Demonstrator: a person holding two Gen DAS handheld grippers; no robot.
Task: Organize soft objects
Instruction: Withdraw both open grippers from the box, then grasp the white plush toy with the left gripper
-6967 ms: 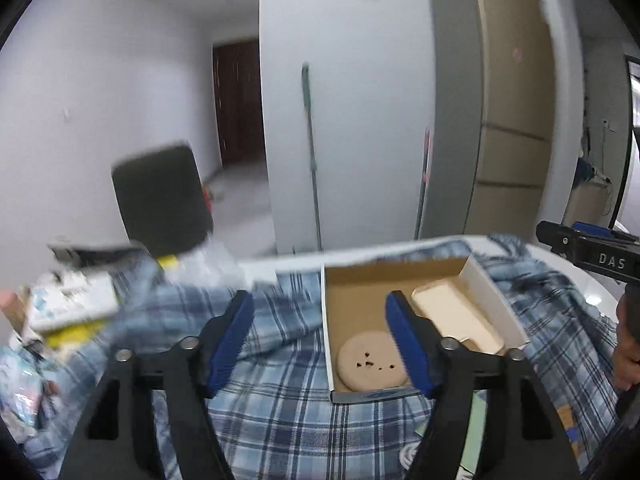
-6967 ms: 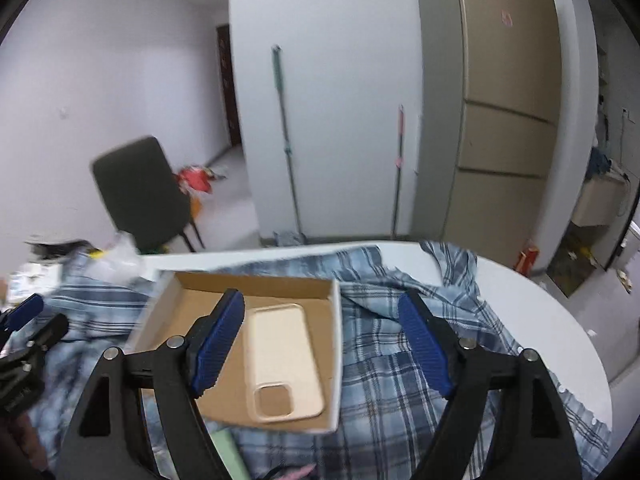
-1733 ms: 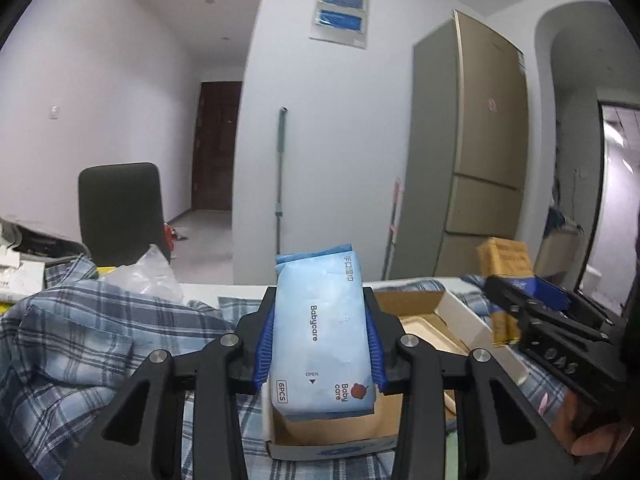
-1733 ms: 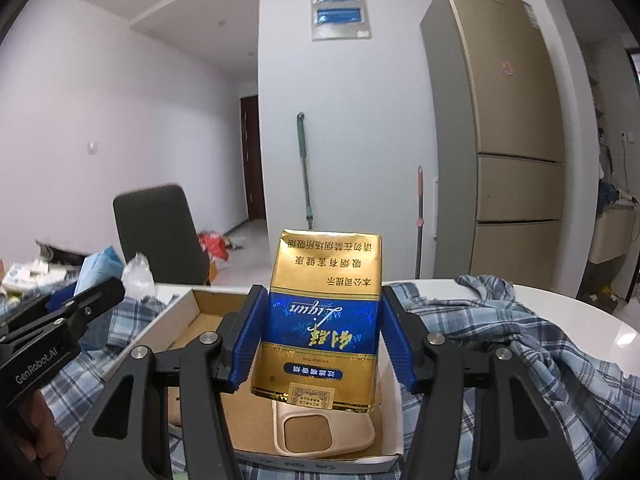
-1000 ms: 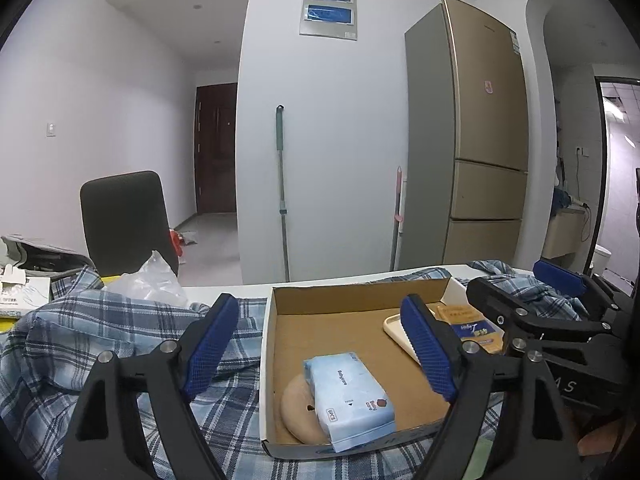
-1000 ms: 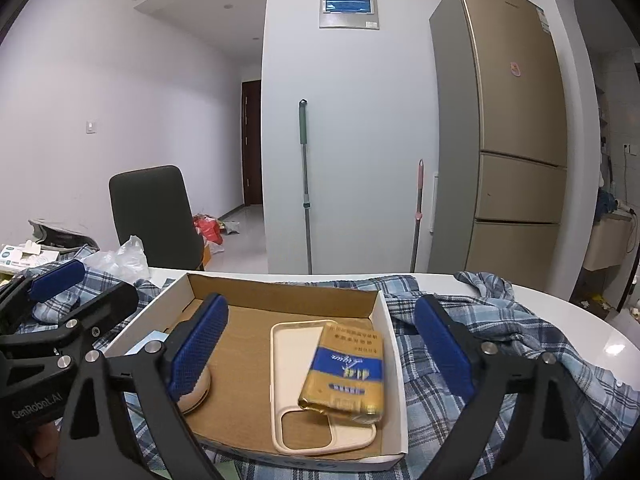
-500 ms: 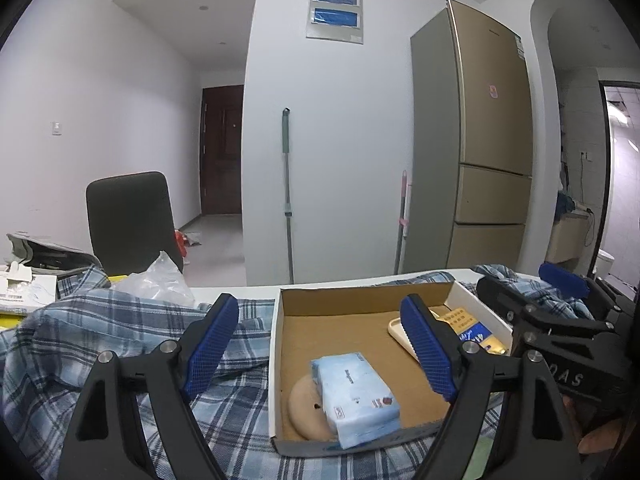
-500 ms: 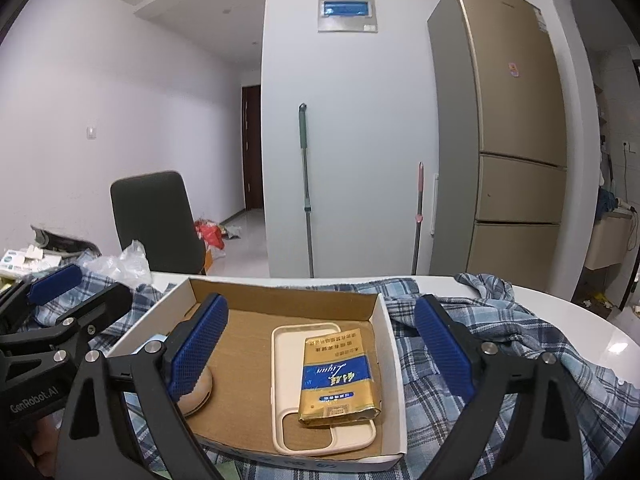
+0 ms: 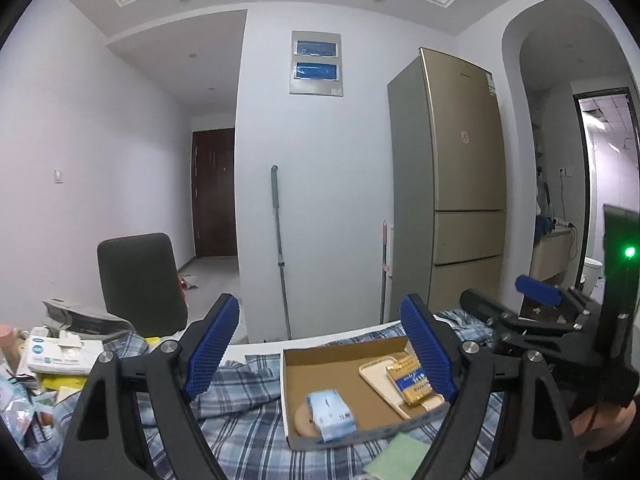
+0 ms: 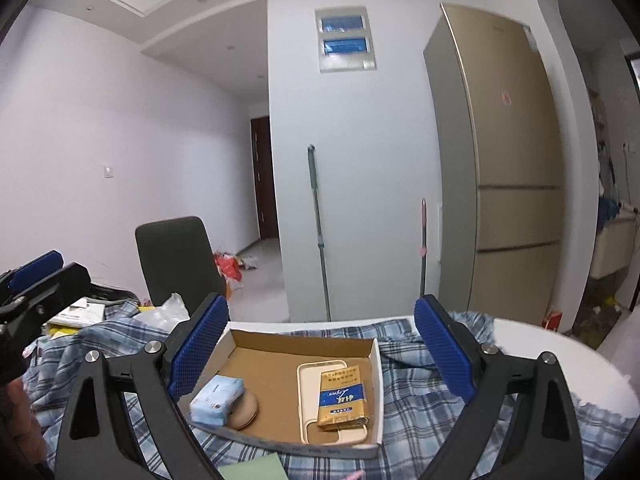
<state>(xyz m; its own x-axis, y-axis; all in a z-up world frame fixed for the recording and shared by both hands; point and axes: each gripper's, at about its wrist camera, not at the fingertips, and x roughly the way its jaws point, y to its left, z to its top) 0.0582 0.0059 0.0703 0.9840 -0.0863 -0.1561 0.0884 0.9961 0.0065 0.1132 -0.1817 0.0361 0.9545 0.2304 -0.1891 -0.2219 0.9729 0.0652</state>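
Note:
An open cardboard box (image 9: 320,366) (image 10: 280,360) sits on a blue plaid shirt (image 9: 248,436) (image 10: 420,400). In it lie a light blue tissue pack (image 9: 330,408) (image 10: 217,394) on a round tan pad (image 10: 246,412), and a gold and blue packet (image 9: 410,380) (image 10: 343,394) on a cream phone case (image 9: 376,372) (image 10: 310,400). My left gripper (image 9: 320,344) is open and empty, held back above the box. My right gripper (image 10: 320,352) is open and empty, also above the box.
A green pad (image 9: 396,456) (image 10: 252,472) lies in front of the box. Papers and packets (image 9: 60,354) clutter the table's left side. A dark chair (image 9: 140,276), a mop (image 9: 278,248) and a tall fridge (image 9: 448,184) stand behind the white table (image 10: 540,352).
Both grippers have pulled back and up from the box, empty. The tissue pack and the gold packet stay lying in the box where they were let go.

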